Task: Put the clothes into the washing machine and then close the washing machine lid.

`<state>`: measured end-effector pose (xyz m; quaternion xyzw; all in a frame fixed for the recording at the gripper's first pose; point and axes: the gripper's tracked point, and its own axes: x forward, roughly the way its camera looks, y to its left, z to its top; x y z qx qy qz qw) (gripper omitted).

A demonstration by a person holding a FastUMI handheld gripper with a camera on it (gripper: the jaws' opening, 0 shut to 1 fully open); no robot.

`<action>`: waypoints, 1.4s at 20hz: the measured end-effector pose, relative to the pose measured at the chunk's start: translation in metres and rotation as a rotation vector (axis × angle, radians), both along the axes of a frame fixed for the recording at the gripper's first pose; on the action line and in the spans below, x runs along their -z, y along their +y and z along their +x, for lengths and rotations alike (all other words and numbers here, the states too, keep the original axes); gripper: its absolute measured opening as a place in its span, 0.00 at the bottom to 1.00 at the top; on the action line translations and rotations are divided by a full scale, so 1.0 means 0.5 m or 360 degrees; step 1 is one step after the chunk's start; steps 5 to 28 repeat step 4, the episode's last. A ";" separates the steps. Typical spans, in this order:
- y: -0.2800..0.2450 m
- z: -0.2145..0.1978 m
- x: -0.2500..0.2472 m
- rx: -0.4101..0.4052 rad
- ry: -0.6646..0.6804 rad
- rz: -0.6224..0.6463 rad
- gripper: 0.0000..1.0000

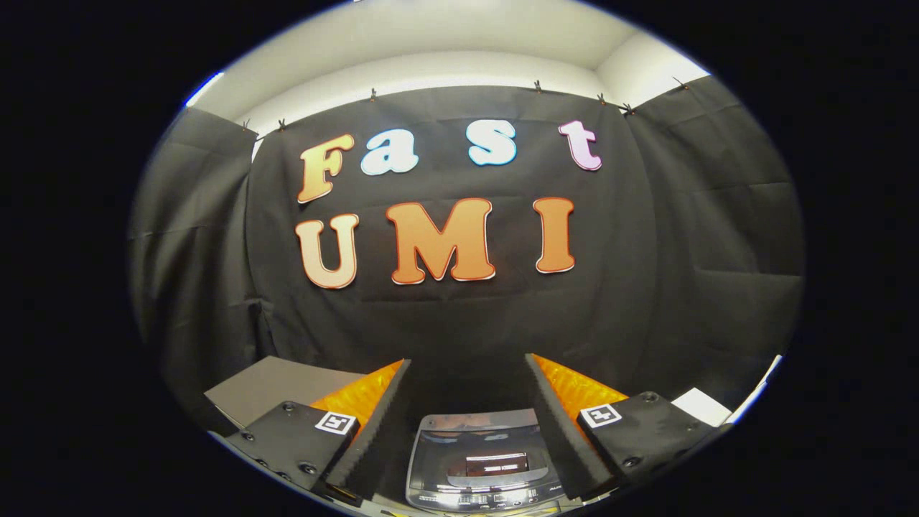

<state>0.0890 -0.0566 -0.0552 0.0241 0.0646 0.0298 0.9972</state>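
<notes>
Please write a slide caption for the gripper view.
Open gripper above the washing machine, whose lid is closed.

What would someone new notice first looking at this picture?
The gripper stands open, its two fingers spread wide with nothing held. Between them, low down, sits the small grey toy washing machine with its glossy dark lid down. Beyond the left finger lies a flat grey board, and black cloth hangs behind everything.

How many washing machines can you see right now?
1. The washing machine sits low between the open tongs, its lid down. Others may be hidden below the fingers.
</notes>
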 end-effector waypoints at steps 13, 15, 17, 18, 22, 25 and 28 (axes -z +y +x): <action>-0.003 -0.017 -0.031 -0.0005 -0.0051 -0.0018 0.98; -0.003 -0.017 -0.031 -0.0005 -0.0051 -0.0018 0.98; -0.003 -0.017 -0.031 -0.0005 -0.0051 -0.0018 0.98; -0.003 -0.017 -0.031 -0.0005 -0.0051 -0.0018 0.98; -0.003 -0.017 -0.031 -0.0005 -0.0051 -0.0018 0.98; -0.003 -0.017 -0.031 -0.0005 -0.0051 -0.0018 0.98; -0.003 -0.017 -0.031 -0.0005 -0.0051 -0.0018 0.98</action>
